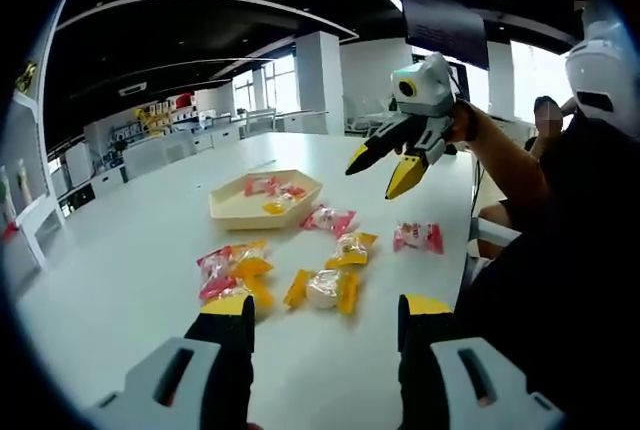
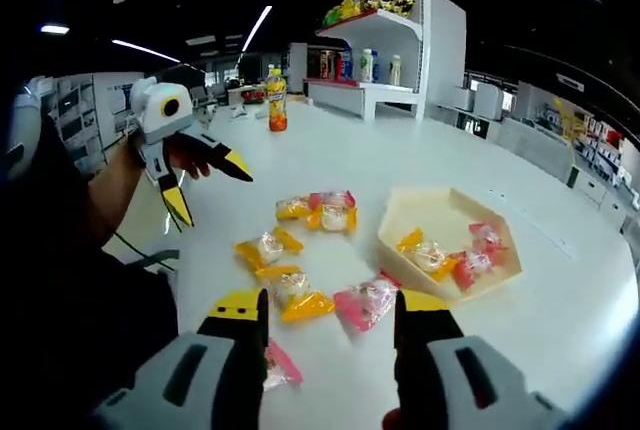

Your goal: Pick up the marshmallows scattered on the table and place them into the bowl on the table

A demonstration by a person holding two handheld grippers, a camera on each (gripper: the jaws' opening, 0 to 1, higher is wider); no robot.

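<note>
Both grippers hover with jaws spread wide and empty over a white table [image 1: 130, 250] strewn with wrapped marshmallows.

In the left gripper view, the left gripper [image 1: 325, 315] rises from 6 o'clock; a red-and-yellow cluster [image 1: 235, 270] sits at its left jaw tip, partly hidden by it, a yellow-wrapped marshmallow [image 1: 323, 288] lies between the jaws, and a pink one [image 1: 418, 237] lies toward 3 o'clock. The hexagonal bowl [image 1: 262, 212], near centre, holds a few sweets too small to count. The right gripper [image 1: 390, 172] hangs above at 1 o'clock. In the right gripper view, the right gripper [image 2: 328, 312] half covers a pink wrapper [image 2: 278, 365] at 7 o'clock.
</note>
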